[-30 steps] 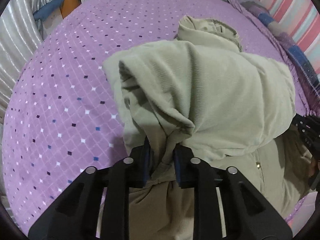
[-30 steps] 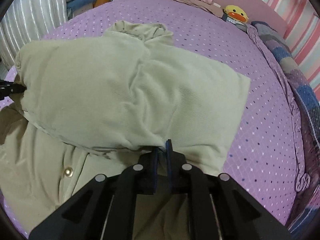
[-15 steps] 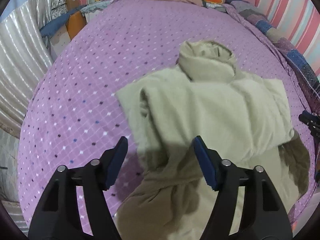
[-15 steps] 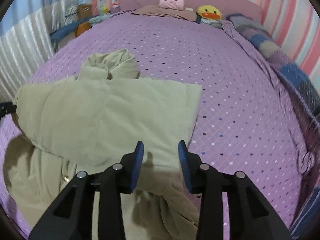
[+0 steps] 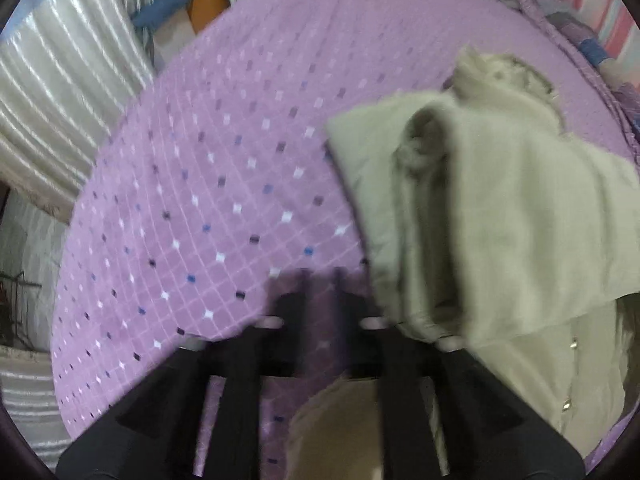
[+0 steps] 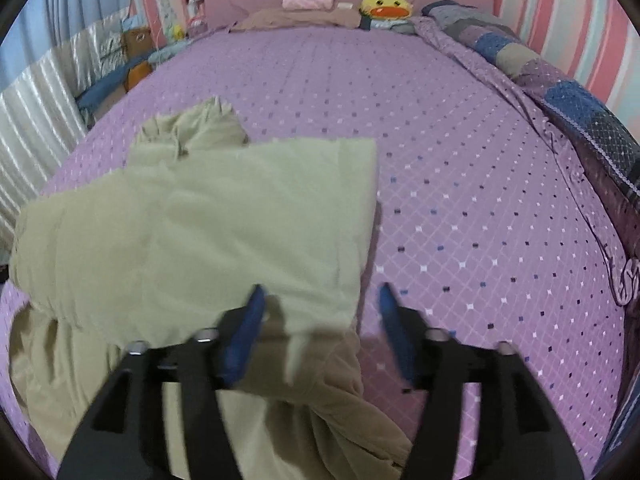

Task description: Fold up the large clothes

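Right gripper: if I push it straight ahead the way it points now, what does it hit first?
Probably the beige jacket: its folded edge lies between the open fingers of the right gripper. Just right of that edge is bare purple bedspread. Depth is hard to judge.

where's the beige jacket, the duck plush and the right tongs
beige jacket point(image 6: 240, 220), right wrist view, on the folded-over top panel
duck plush point(image 6: 387, 6), right wrist view, on its yellow face above the orange beak
right tongs point(image 6: 320, 320), right wrist view, midway between the open blue tips
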Tool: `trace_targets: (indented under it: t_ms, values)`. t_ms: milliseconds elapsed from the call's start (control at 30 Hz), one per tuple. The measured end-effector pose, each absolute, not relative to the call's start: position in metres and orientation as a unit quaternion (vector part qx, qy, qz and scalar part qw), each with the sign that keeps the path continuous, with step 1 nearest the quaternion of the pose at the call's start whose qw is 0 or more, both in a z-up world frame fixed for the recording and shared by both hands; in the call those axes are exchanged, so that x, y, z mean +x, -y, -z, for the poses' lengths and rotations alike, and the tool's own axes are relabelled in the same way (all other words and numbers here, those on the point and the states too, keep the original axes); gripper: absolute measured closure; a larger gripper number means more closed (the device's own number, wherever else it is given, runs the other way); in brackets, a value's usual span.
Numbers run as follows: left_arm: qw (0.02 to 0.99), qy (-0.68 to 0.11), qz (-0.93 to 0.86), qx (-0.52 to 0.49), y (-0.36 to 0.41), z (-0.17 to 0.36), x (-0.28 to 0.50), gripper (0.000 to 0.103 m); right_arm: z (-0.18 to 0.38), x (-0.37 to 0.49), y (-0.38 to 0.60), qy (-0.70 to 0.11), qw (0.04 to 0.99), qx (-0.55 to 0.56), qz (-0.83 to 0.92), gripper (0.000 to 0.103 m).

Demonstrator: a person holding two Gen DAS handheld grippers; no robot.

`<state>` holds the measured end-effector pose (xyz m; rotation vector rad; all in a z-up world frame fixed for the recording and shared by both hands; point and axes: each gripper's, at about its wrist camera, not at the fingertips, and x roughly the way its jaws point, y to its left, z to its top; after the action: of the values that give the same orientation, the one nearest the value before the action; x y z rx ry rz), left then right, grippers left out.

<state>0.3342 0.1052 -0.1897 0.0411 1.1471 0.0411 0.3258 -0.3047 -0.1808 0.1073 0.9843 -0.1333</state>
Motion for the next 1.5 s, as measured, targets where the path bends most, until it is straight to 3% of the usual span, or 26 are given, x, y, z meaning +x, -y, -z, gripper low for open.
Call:
trace_targets:
  t_ms: [67,167,200,333,467,700,800,900,1500]
  values:
    - [0.858,-0.512,-0.016,0.022,-0.089,0.168,0.335,0.022,0.171,0.332,0.299,-0.455,0.886,0.059,0.067,0.030]
    - [0.874,-0.486,0.002,0.018,-0.055,0.142,0.351,0.012,0.161,0.347,0.287,-0.441,0.891,0.076,0.074,0.013]
    - [0.874,-0.486,0.013,0.009,-0.040,0.138,0.362,0.006,0.159,0.353,0.283,-0.438,0.892,0.084,0.074,0.013]
    - [0.875,-0.483,0.033,0.016,0.010,0.143,0.398,0.004,0.162,0.388,0.261,-0.444,0.886,0.110,0.073,0.008]
    - [0.872,-0.485,0.008,0.069,0.034,0.171,0.430,0.004,0.174,0.416,0.242,-0.436,0.892,0.062,0.099,0.007]
    - [0.879,-0.477,-0.006,-0.002,0.024,0.184,0.477,0.004,0.187,0.454,0.228,-0.388,0.911,0.039,0.134,0.006]
    - [0.872,-0.487,-0.039,0.022,0.026,0.215,0.483,0.004,0.224,0.469,0.225,-0.426,0.893,0.012,0.146,0.005]
    - [0.868,-0.494,-0.049,0.003,0.018,0.242,0.478,0.006,0.233,0.461,0.225,-0.393,0.908,0.016,0.145,0.003]
    - [0.898,-0.437,-0.045,-0.008,0.014,0.279,0.473,0.003,0.274,0.475,0.233,-0.399,0.909,0.049,0.113,0.001]
